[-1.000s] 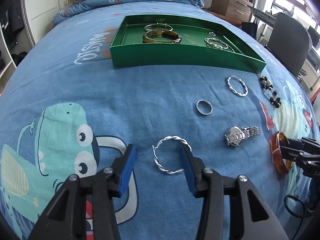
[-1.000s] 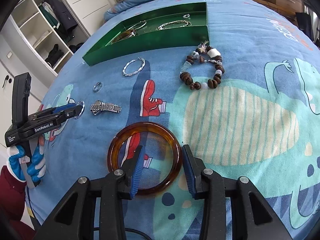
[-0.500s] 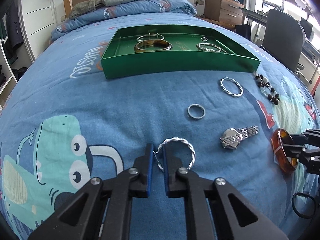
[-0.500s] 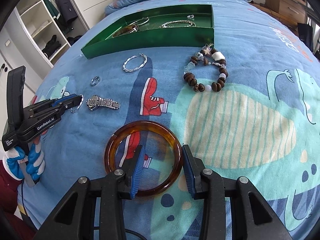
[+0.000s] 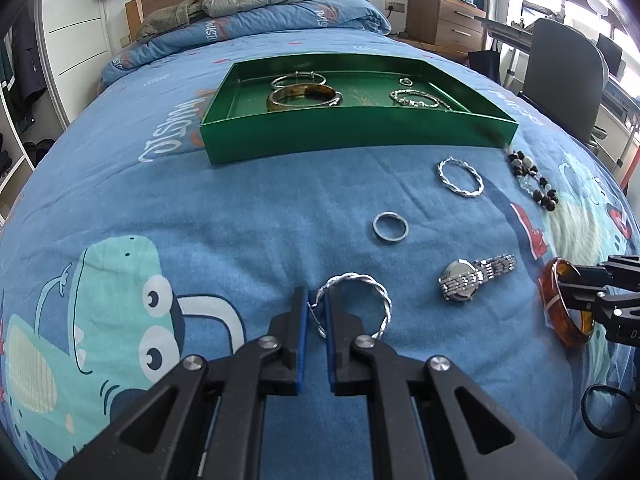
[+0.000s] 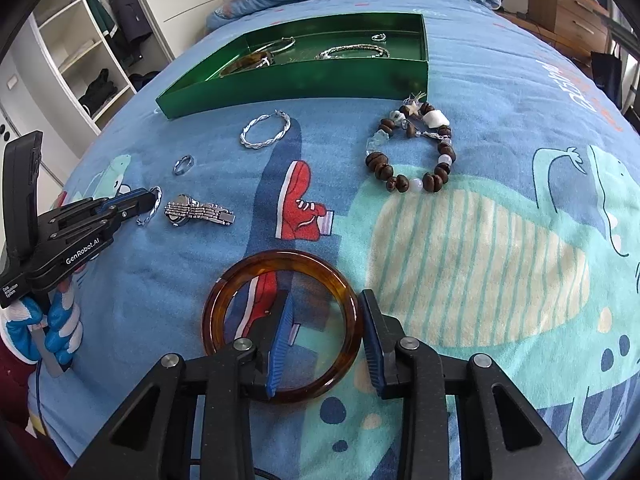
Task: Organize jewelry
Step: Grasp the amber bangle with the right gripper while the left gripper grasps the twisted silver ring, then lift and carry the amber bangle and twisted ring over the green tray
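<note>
My left gripper (image 5: pixel 316 304) is shut on the left side of a twisted silver hoop (image 5: pixel 372 288), lifted a little off the blue bedspread; it also shows in the right wrist view (image 6: pixel 150 208). My right gripper (image 6: pixel 326 300) is shut on the right side of an amber bangle (image 6: pixel 256 272), one finger inside the ring and one outside; the bangle also shows in the left wrist view (image 5: pixel 550 304). The green tray (image 5: pixel 352 128) lies further up the bed with several bracelets inside.
On the bedspread lie a silver ring (image 5: pixel 390 228), a silver watch (image 5: pixel 472 278), a second twisted hoop (image 5: pixel 460 178) and a brown bead bracelet (image 6: pixel 412 152). A black hair tie (image 5: pixel 606 412) lies at the right. A chair (image 5: pixel 560 64) stands beside the bed.
My left gripper closed on the twisted hoop and raised it slightly. My right gripper has kept its hold on the amber bangle and lifted it a little.
</note>
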Demonstrator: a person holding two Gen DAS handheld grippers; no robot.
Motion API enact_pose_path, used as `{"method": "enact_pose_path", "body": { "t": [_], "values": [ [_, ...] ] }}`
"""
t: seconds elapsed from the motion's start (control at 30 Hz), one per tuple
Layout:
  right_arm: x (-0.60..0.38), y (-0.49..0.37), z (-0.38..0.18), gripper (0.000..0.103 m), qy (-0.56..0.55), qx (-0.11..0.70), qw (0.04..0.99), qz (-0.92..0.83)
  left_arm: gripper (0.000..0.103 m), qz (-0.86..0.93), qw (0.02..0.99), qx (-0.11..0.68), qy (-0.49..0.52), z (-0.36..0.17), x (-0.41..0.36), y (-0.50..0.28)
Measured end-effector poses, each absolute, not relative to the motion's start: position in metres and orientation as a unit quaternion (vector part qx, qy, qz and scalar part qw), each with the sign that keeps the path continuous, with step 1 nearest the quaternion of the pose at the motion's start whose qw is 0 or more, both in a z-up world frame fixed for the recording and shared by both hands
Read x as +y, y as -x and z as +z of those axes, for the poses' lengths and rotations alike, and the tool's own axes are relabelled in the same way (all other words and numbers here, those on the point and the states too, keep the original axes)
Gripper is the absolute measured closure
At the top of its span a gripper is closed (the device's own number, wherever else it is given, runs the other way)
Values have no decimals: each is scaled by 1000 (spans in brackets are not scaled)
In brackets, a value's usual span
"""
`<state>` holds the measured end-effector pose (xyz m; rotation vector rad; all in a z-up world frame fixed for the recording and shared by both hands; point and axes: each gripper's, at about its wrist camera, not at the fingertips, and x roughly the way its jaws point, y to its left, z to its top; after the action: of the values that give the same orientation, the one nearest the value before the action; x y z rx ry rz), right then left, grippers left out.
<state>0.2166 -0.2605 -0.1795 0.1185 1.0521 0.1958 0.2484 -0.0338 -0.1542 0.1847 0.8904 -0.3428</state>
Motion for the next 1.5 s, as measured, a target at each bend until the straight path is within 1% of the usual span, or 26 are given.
{"method": "enact_pose_path", "body": {
  "t": [0.13, 0.2, 0.27, 0.4, 0.67, 1.0, 1.2, 1.5],
  "values": [
    [-259, -216, -179, 71, -51, 499, 861, 89, 96, -165, 884, 428, -86, -153, -33, -248],
    [-258, -215, -178, 75, -46, 497, 863, 84, 96, -164, 885, 428, -86, -152, -33, -248],
    [-258, -214, -177, 83, -42, 494, 865, 77, 96, -162, 885, 427, -88, -152, -34, -247],
    [-259, -211, -175, 91, -42, 490, 868, 67, 96, -157, 887, 425, -93, -151, -34, -244],
    [-253, -197, -165, 92, -33, 480, 875, 52, 96, -138, 895, 412, -99, -143, -31, -232],
    [-243, -158, -140, 92, -34, 459, 887, 45, 96, -116, 914, 379, -82, -115, -18, -207],
    [-237, -135, -121, 92, -28, 442, 895, 44, 96, -106, 918, 376, -70, -103, -13, -179],
    [-226, -98, -84, 92, -21, 402, 914, 46, 96, -99, 932, 341, -76, -69, -6, -127]
  ]
}}
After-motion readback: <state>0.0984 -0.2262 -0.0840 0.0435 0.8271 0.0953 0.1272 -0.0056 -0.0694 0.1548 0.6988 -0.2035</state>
